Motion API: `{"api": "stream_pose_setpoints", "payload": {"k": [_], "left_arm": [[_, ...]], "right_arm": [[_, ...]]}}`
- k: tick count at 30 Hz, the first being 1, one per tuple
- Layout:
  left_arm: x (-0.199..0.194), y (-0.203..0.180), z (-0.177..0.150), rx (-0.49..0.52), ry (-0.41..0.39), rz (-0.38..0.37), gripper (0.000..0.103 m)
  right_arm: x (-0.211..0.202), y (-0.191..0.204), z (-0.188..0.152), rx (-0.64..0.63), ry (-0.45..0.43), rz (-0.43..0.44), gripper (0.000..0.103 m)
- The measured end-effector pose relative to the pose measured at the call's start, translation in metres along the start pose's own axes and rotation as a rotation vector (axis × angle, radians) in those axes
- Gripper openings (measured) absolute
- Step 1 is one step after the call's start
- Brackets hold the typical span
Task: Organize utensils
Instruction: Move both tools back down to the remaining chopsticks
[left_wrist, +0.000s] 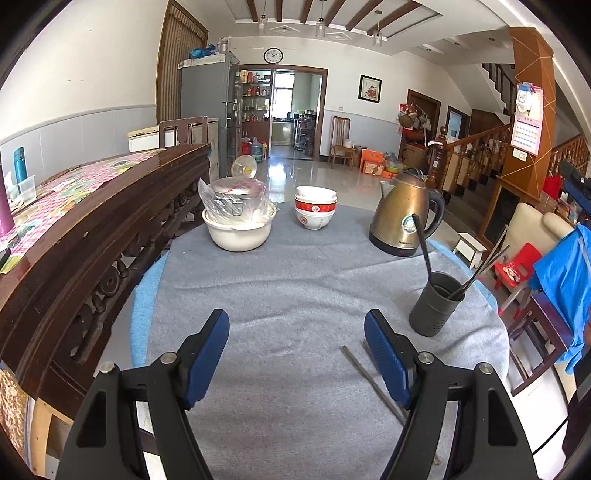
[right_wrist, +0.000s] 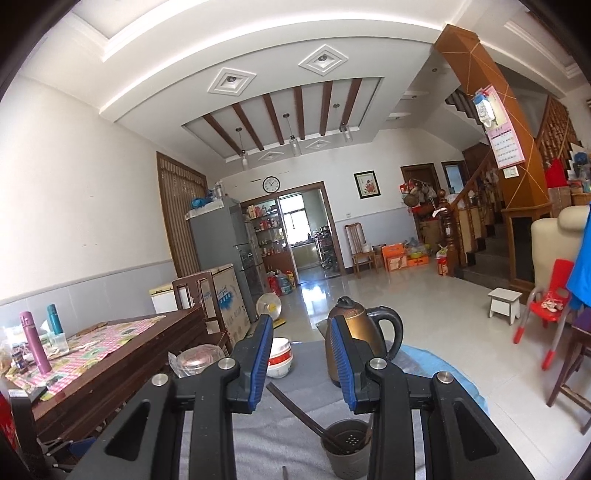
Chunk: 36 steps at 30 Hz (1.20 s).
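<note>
On grey cloth, thin, stiff, slippery metal chopsticks (left_wrist: 373, 384) await a mid-shaft pinch beside the wide-open, empty left gripper (left_wrist: 295, 332); right gripper (right_wrist: 301, 350), half-parted, holds nothing above the dark cylindrical holder (right_wrist: 347, 448).

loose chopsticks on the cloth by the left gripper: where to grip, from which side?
Grip the chopsticks mid-shaft from above, fingers straddling across their length. They lie flat on the cloth, running diagonally, partly under the left gripper's inner finger; nothing else crowds them.

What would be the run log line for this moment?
holder: upright, some chopsticks inside | chopsticks: two on cloth | left gripper: open, empty | right gripper: open, empty
</note>
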<state>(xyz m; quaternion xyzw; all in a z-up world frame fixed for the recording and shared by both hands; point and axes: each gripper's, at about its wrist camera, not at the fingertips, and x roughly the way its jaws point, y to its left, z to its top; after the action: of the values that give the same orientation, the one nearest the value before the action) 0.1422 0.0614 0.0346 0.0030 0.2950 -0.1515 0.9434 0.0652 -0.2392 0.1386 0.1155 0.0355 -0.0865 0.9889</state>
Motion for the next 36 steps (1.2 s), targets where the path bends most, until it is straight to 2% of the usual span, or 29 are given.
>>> {"api": "stream_pose_setpoints", "payload": {"k": [5,7,8,11,18,20,24,28,36], "left_arm": [[0.005,-0.018,0.0,-0.009,0.014,0.011,0.076],[0.008,-0.023,-0.002,-0.015,0.022,0.02,0.076],[0.009,-0.026,-0.002,-0.021,0.028,0.028,0.076],[0.014,-0.031,-0.005,-0.036,0.052,0.034,0.076],[0.032,-0.03,-0.03,-0.061,0.15,0.066,0.076],[0.04,-0.027,-0.041,-0.077,0.198,0.071,0.076],[0.051,-0.019,-0.056,-0.122,0.276,0.046,0.076],[0.056,-0.014,-0.063,-0.137,0.309,0.034,0.076],[0.073,-0.005,-0.081,-0.148,0.384,0.023,0.076]], "right_arm": [[-0.012,-0.02,0.003,-0.027,-0.023,0.001,0.037],[-0.019,-0.032,0.004,-0.032,-0.03,-0.008,0.051],[-0.025,-0.039,0.003,-0.034,-0.039,-0.013,0.065],[-0.041,-0.057,0.002,-0.035,-0.06,-0.03,0.065],[-0.06,-0.084,-0.014,0.013,-0.007,0.001,0.063],[-0.059,-0.086,-0.027,0.035,0.032,0.025,0.062],[-0.04,-0.084,-0.054,0.083,0.168,0.106,0.04],[-0.009,-0.06,-0.092,0.074,0.341,0.177,0.04],[0.046,-0.029,-0.148,0.023,0.606,0.231,0.039]]}}
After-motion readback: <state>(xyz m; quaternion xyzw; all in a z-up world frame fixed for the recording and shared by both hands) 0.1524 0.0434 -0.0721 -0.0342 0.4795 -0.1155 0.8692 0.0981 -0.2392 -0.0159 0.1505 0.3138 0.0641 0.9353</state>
